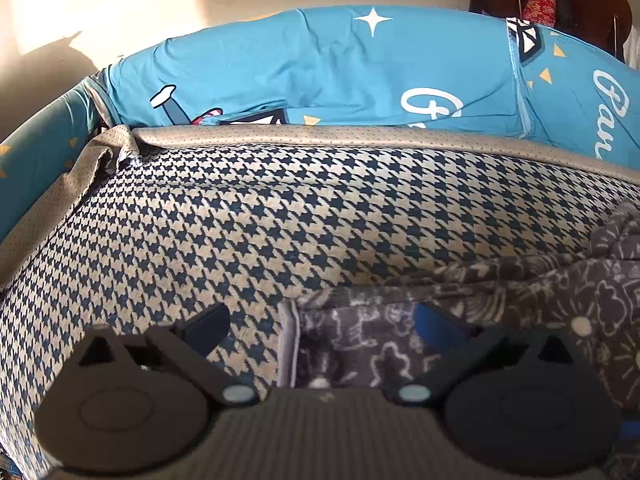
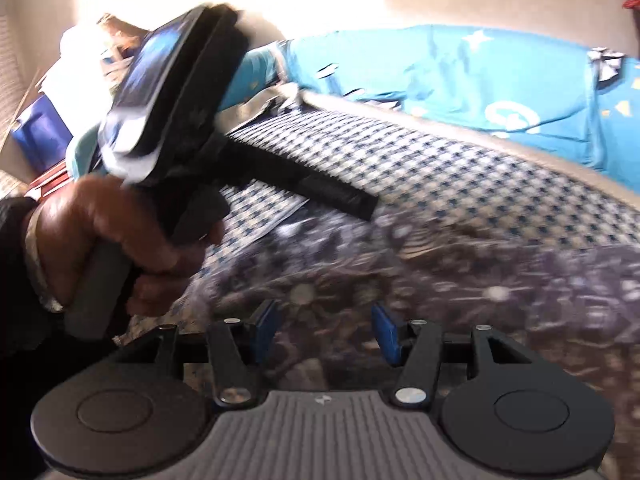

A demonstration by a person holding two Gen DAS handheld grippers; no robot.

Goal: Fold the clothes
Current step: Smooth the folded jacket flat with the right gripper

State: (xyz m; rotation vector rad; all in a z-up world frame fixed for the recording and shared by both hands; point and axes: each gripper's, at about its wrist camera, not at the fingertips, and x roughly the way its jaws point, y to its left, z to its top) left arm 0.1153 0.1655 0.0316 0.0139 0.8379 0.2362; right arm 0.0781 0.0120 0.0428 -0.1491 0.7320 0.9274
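The grey patterned cloth (image 1: 500,304) is lying on the checked bed cover (image 1: 240,216). Its left edge is sitting just ahead of the left gripper (image 1: 320,328), whose jaws are spread wide. The right gripper (image 2: 324,328) is also spread, probably hovering over the blurry cloth, holding nothing.

The left gripper (image 1: 322,330) is pointing steeply downward, its blue fingers (image 1: 434,326) standing wide apart with nothing clamped between them. The right gripper (image 2: 324,330) is angling down too, jaws parted and gripping nothing. Left of it, the person's left hand (image 2: 116,236) is clutching a grey handle.
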